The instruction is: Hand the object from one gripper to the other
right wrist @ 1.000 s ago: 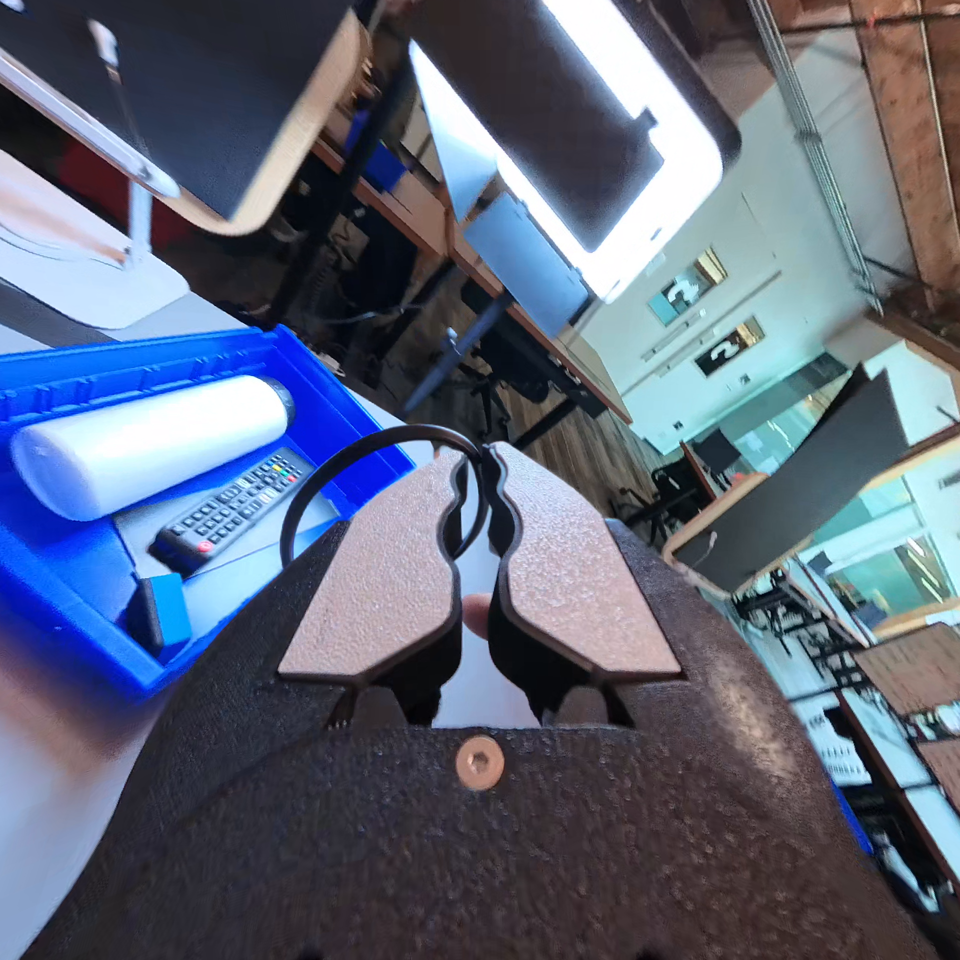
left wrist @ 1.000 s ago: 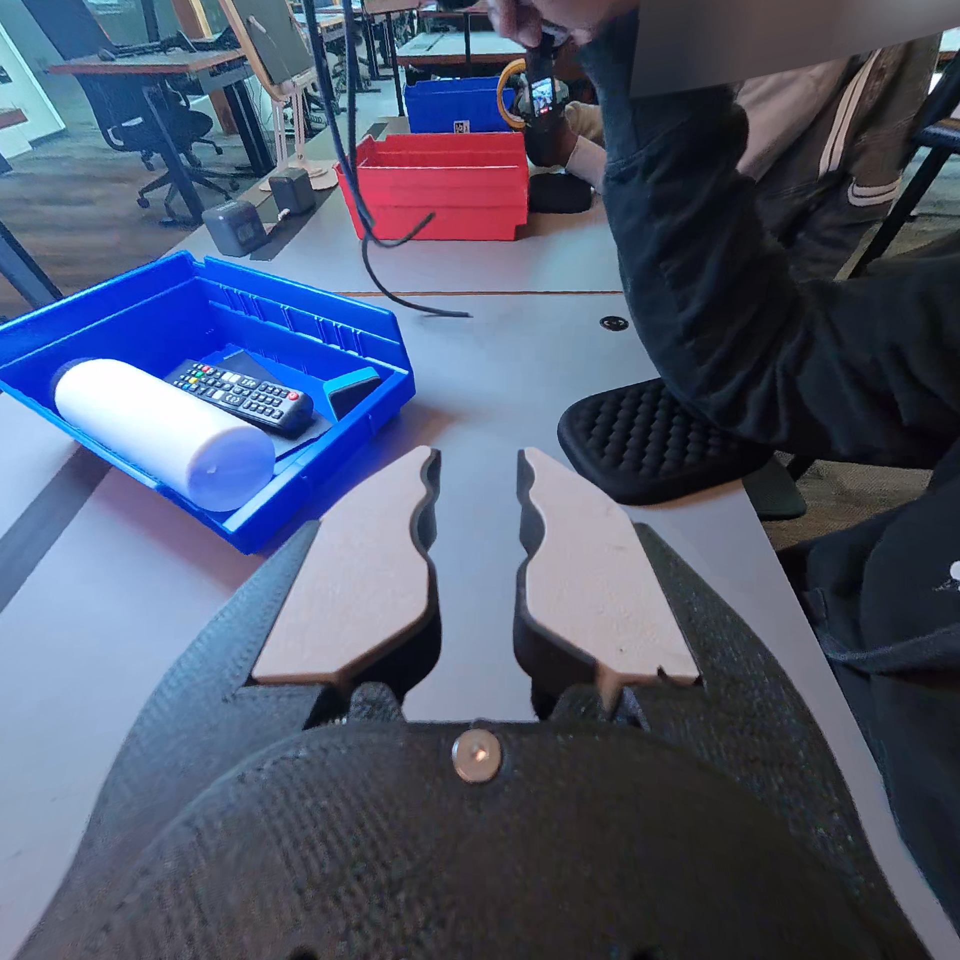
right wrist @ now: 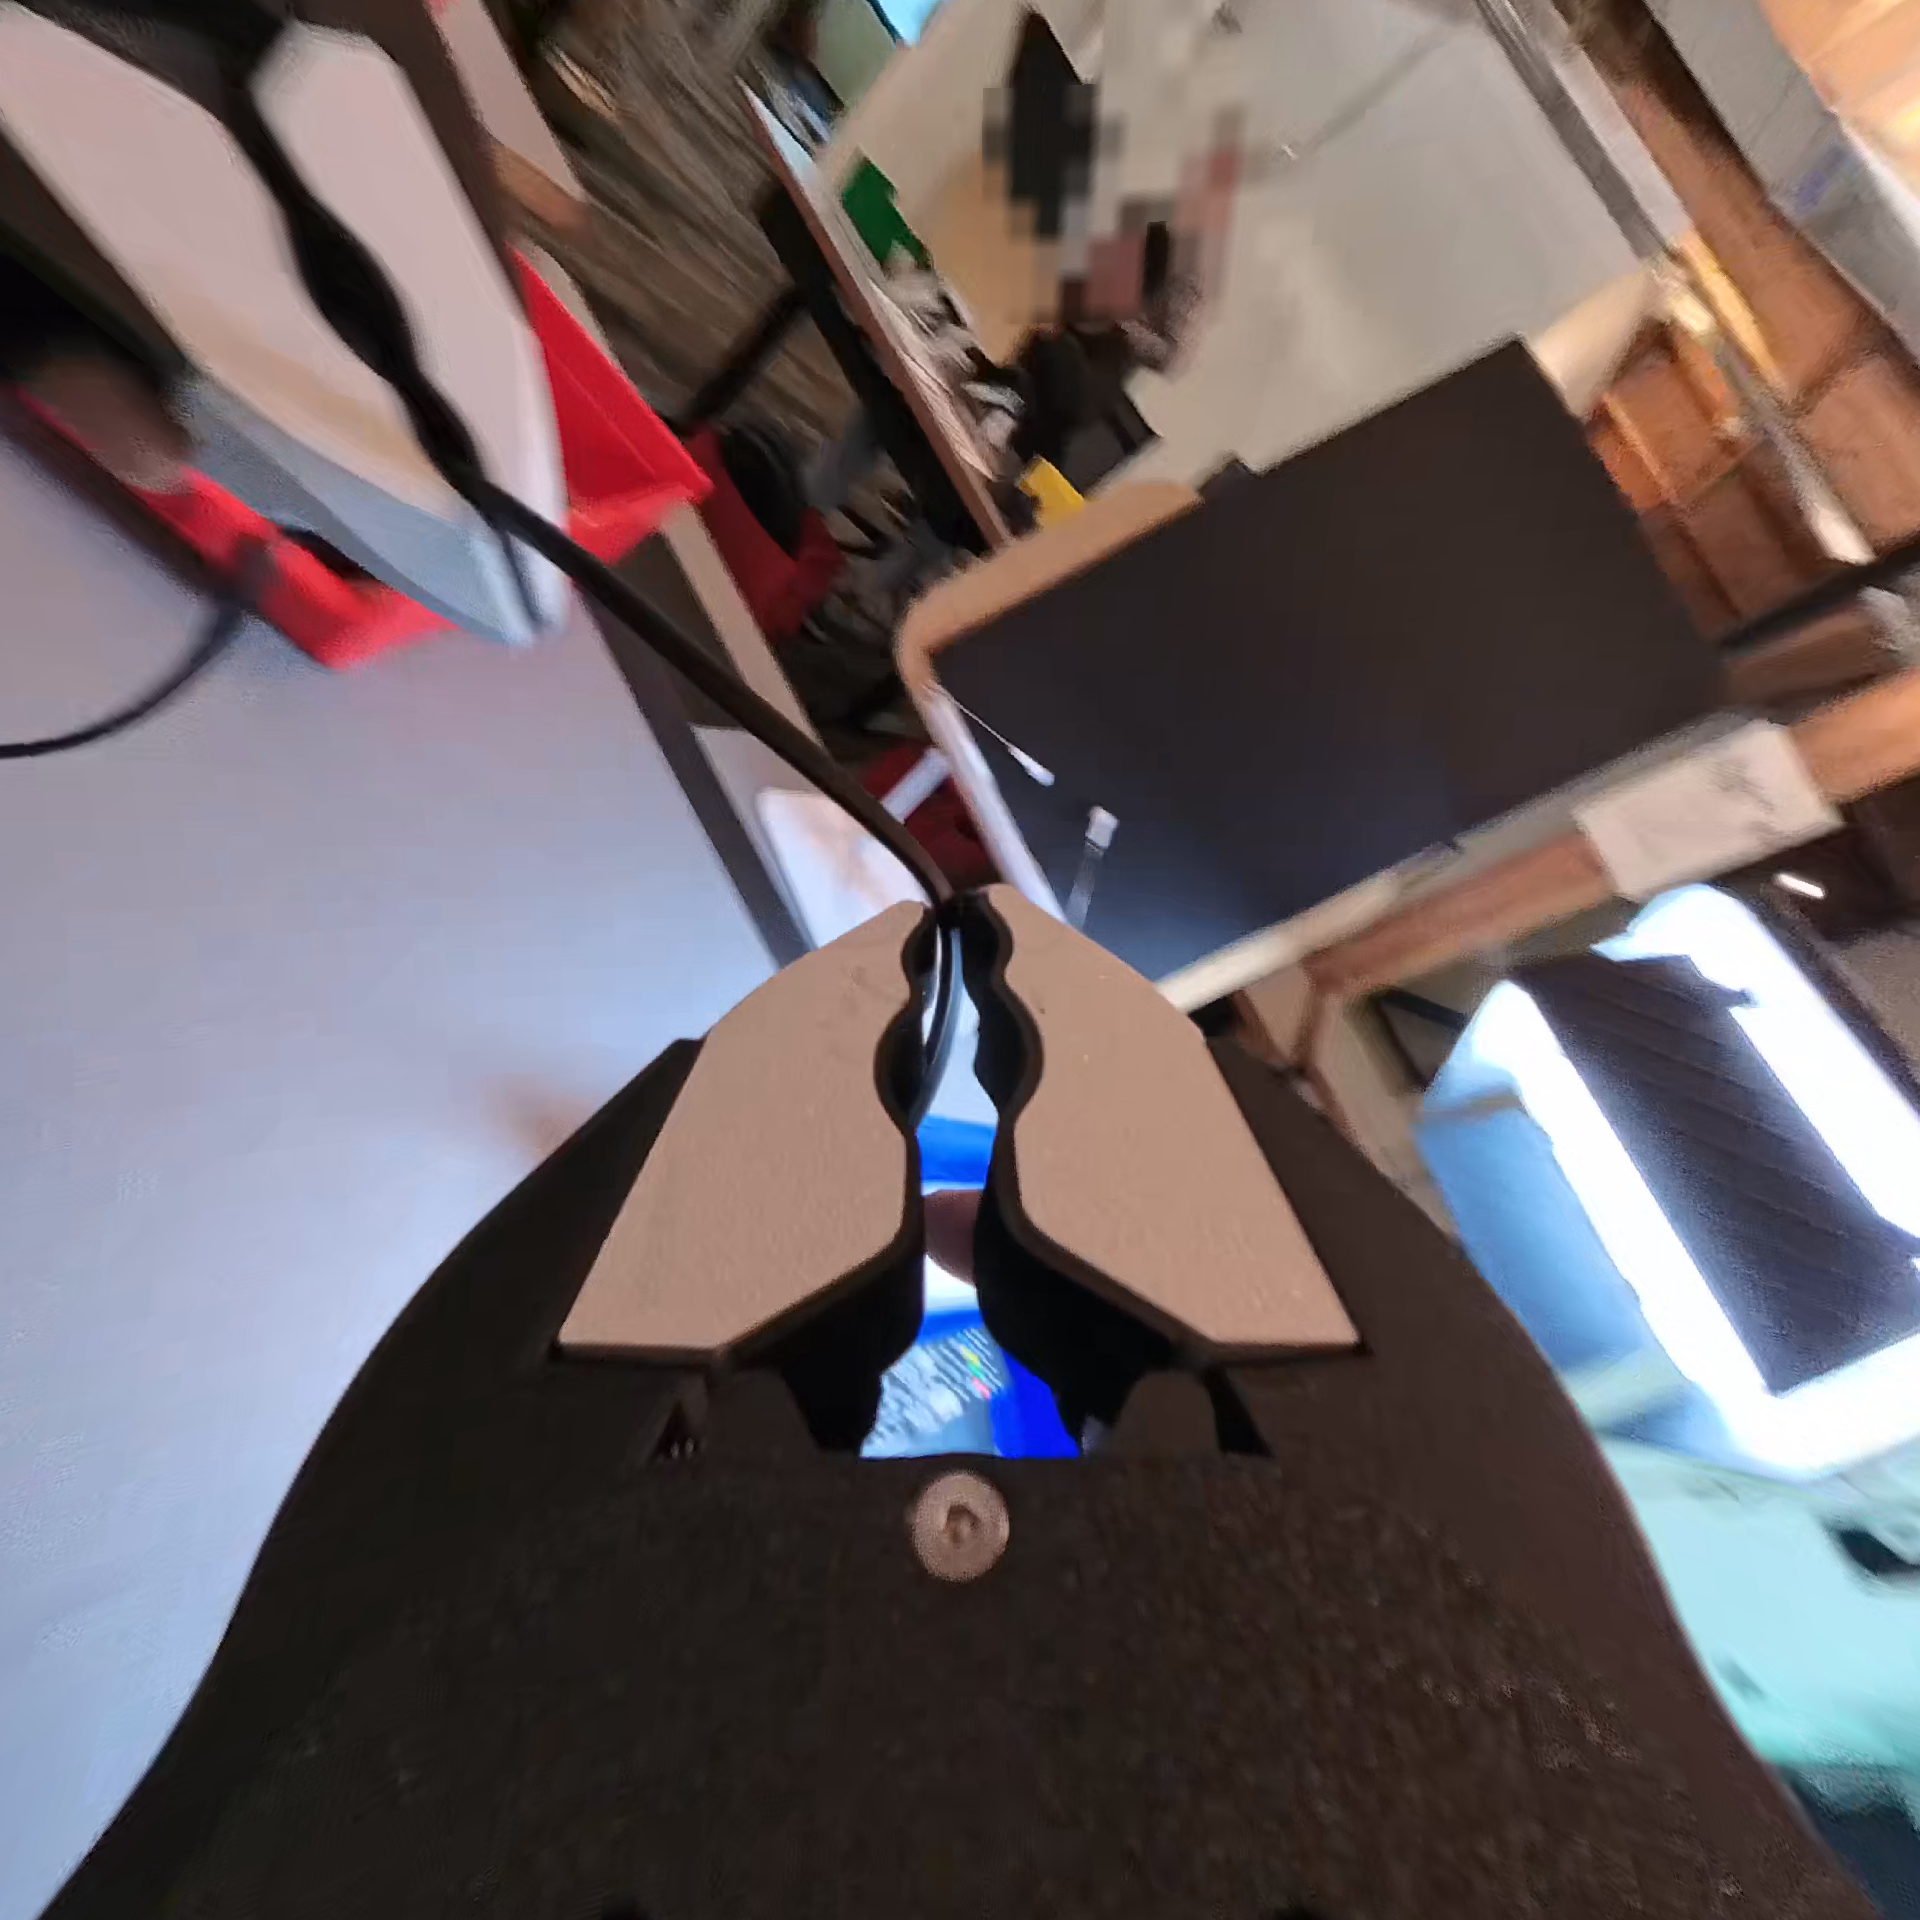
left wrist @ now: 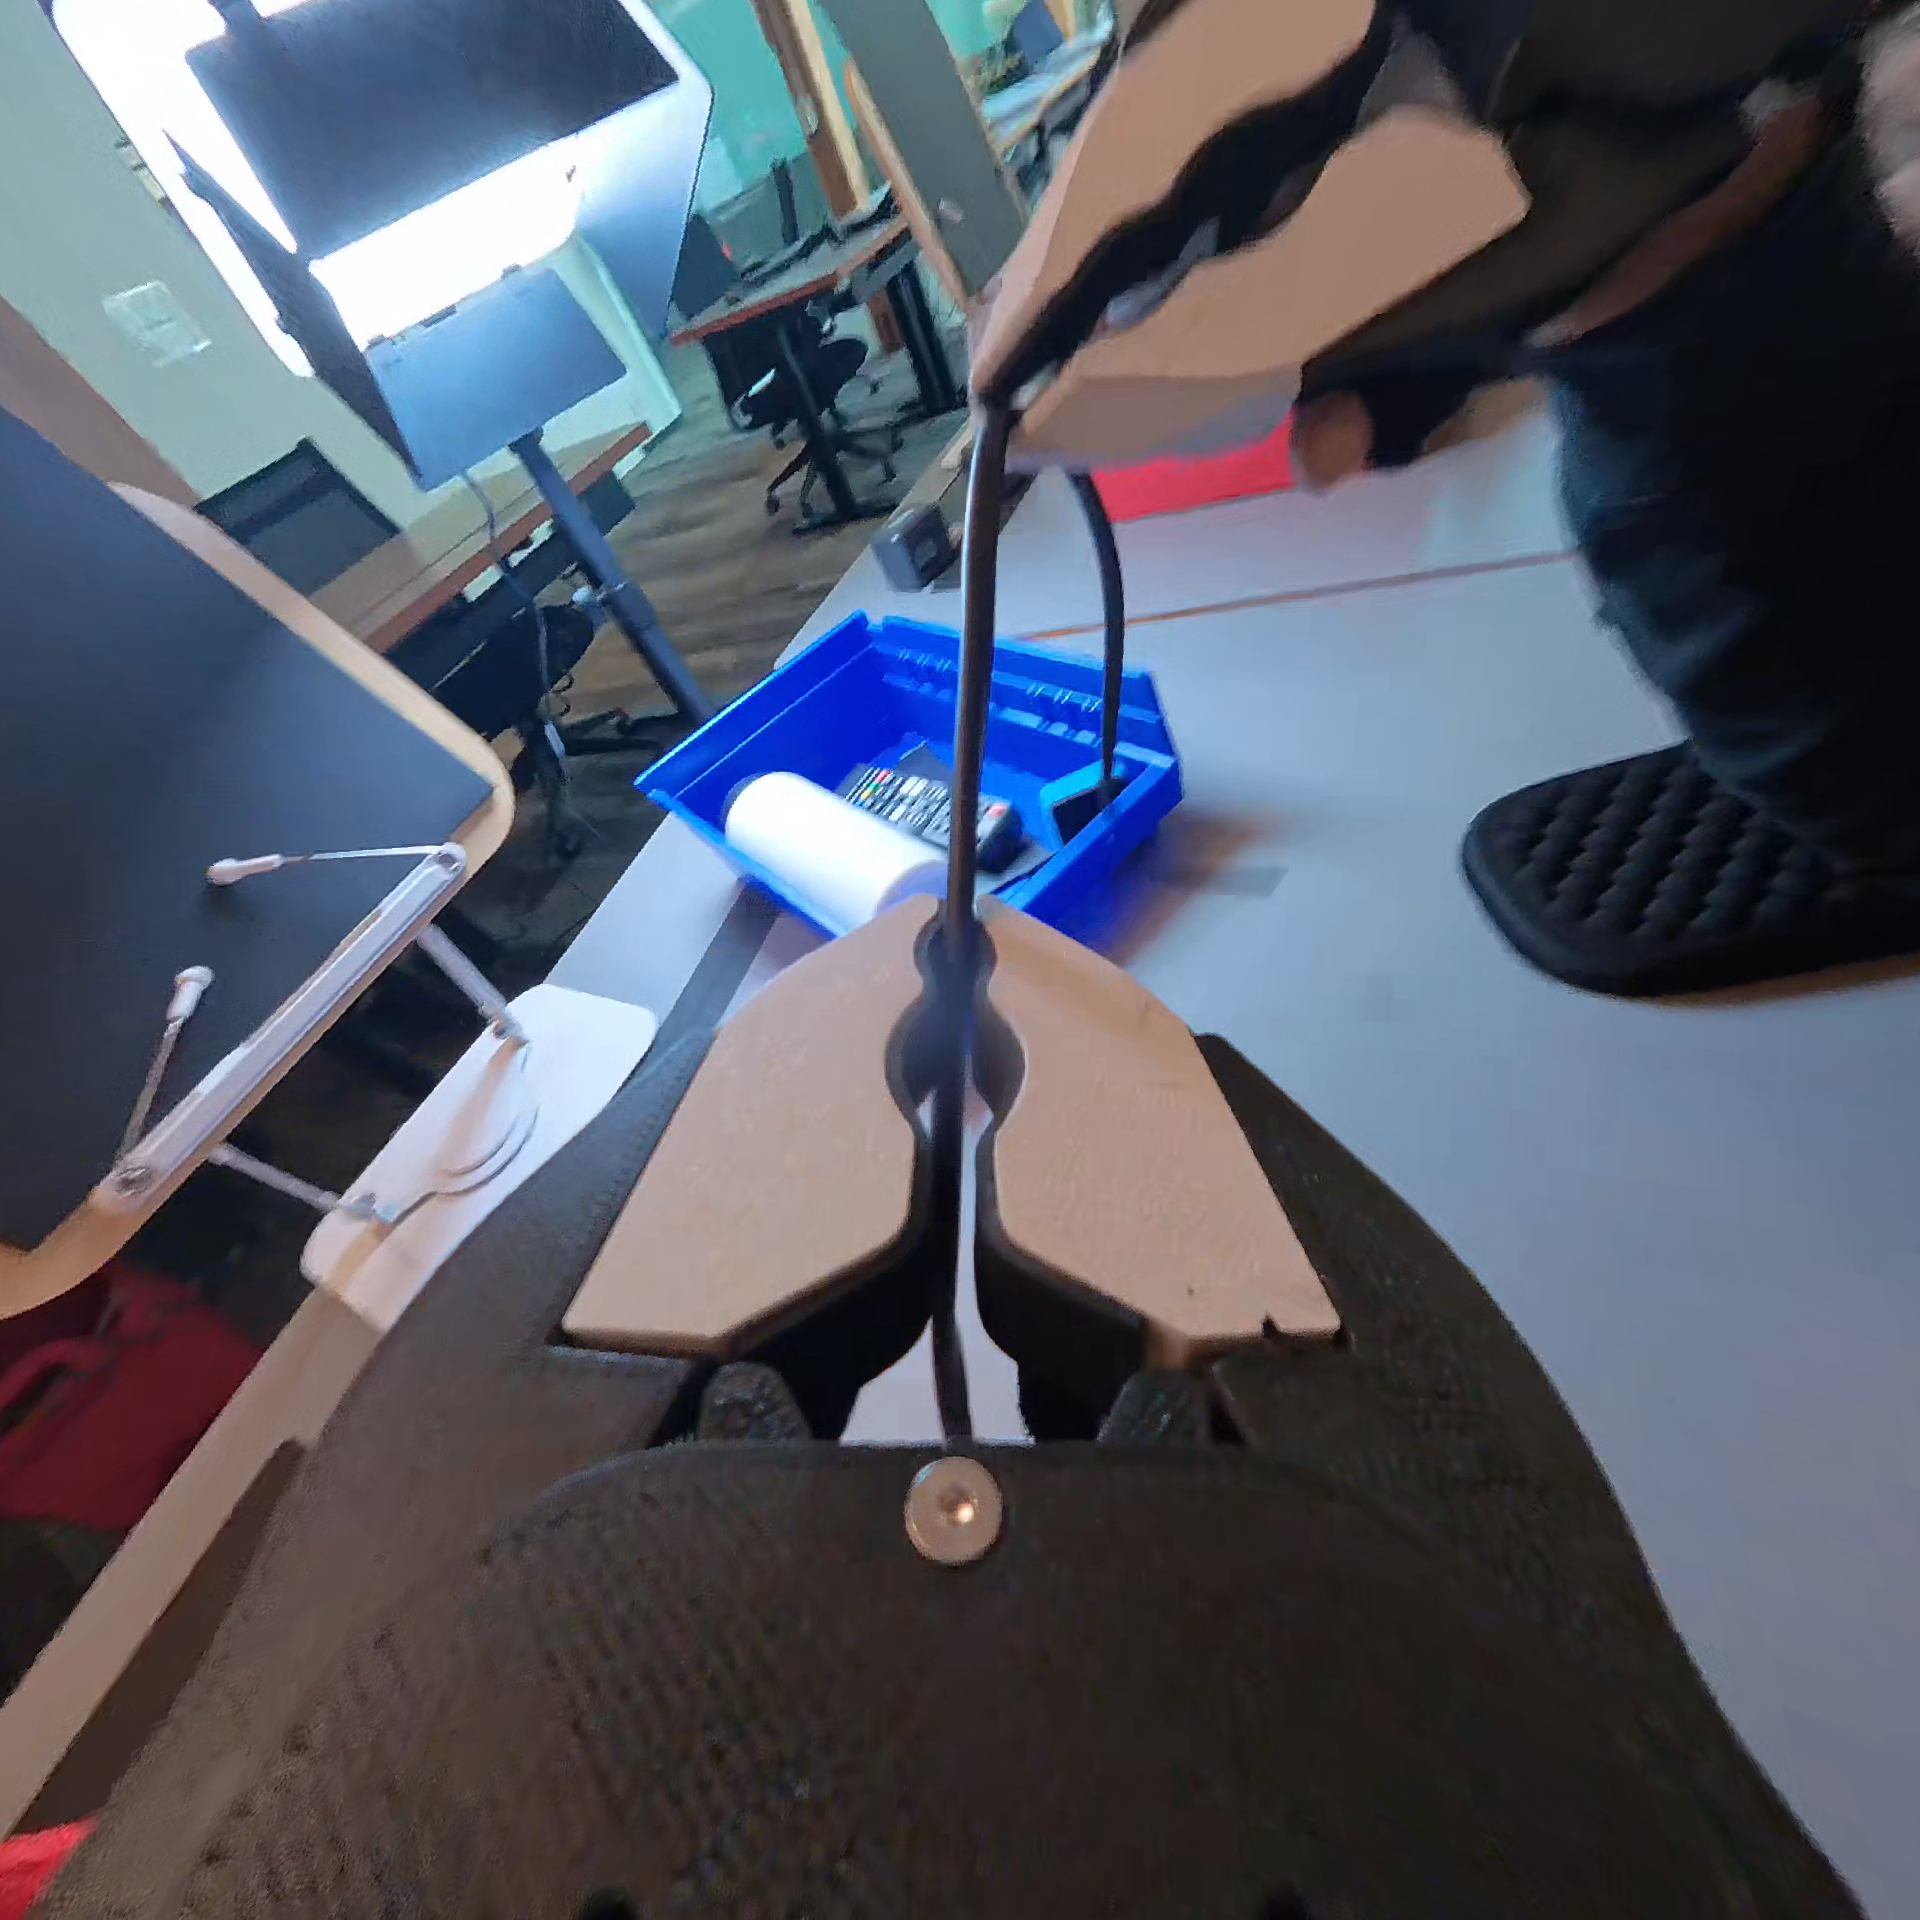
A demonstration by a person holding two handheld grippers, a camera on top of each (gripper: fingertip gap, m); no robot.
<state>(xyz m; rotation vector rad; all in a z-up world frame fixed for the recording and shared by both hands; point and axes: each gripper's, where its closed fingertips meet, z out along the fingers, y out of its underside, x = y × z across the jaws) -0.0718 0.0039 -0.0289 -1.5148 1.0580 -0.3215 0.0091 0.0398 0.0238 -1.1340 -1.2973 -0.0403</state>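
Now both the left hand-held gripper (left wrist: 956,925) and the right hand-held gripper (right wrist: 961,909) pinch the black cable (left wrist: 971,665).

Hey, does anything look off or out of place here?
Nothing damaged or spilled. Only oddity: both tongs, left and right, are shut on the black cable at once, mid-handover above the blue bin.

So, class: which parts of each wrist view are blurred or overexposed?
Left wrist view: the right gripper above is motion-smeared and the panel light blows out white, while the left gripper on the black cable stays sharp. Right wrist view: the whole background streaks; the red bin is soft.
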